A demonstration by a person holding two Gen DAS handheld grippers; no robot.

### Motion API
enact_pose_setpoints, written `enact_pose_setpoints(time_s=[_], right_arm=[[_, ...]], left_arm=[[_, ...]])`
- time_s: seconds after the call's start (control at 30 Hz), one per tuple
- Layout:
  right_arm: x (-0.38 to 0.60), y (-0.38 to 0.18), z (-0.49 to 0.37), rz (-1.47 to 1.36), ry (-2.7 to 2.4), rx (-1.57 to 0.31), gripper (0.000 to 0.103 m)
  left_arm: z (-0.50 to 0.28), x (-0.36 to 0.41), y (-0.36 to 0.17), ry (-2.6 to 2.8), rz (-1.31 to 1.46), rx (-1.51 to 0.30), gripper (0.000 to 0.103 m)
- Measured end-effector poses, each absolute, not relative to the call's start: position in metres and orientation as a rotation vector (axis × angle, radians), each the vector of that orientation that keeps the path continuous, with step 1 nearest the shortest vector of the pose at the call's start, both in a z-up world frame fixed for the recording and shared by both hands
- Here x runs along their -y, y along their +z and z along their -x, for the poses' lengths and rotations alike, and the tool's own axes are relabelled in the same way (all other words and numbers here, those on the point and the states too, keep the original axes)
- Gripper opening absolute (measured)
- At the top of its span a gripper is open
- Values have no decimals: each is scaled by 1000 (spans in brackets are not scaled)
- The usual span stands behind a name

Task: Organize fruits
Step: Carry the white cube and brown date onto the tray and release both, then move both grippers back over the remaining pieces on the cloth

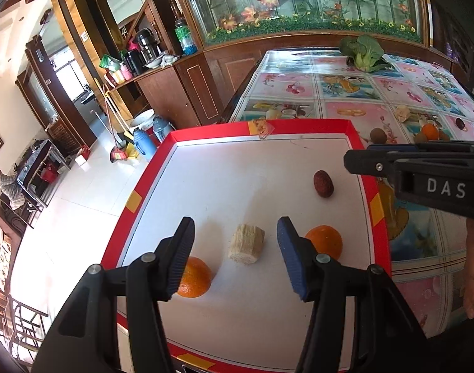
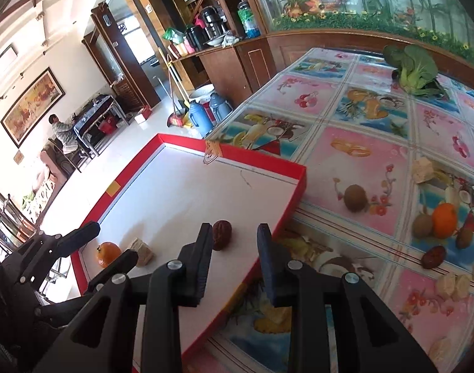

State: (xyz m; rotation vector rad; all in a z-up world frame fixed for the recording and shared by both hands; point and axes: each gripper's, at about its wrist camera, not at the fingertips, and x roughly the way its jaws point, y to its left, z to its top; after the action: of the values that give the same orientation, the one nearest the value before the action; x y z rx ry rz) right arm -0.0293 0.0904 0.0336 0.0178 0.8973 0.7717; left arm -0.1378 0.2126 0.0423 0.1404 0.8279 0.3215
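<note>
Left claw is hanging partly open over the red-rimmed tray, gripping nothing. A pale cut chunk is lying on the white tray floor in the gap between the two pads, clear of both. One orange is sitting behind the left pad and partly hidden by it, another orange is sitting just behind the right pad; I cannot tell whether either one is touching a pad.

Right claw is also released — a narrower gap, nothing between the pads. A dark red date is lying in the tray right beside its left finger, outside the gap; touching or not, I cannot tell. In the left view that date is lying alone toward the tray's far right part.

The tray is resting on the counter, which carries a fruit-print cloth. More fruit is lying loose on the counter, right of the tray — a brown kiwi, a third orange, a second date, and pale chunks. A leafy green vegetable is lying at the counter's far end.
</note>
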Motion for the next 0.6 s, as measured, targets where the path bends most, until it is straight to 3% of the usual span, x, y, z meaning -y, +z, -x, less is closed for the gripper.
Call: enact_pose_setpoints(time_s=[0.37,0.6], right_arm=[[-40,56,34,-76,743,-839,28],[32,56,47,-45,672,-794,32]], left_arm=[[139,-183,65,313,-195,-781,58],[136,-143,82,191,-216,-732,74]])
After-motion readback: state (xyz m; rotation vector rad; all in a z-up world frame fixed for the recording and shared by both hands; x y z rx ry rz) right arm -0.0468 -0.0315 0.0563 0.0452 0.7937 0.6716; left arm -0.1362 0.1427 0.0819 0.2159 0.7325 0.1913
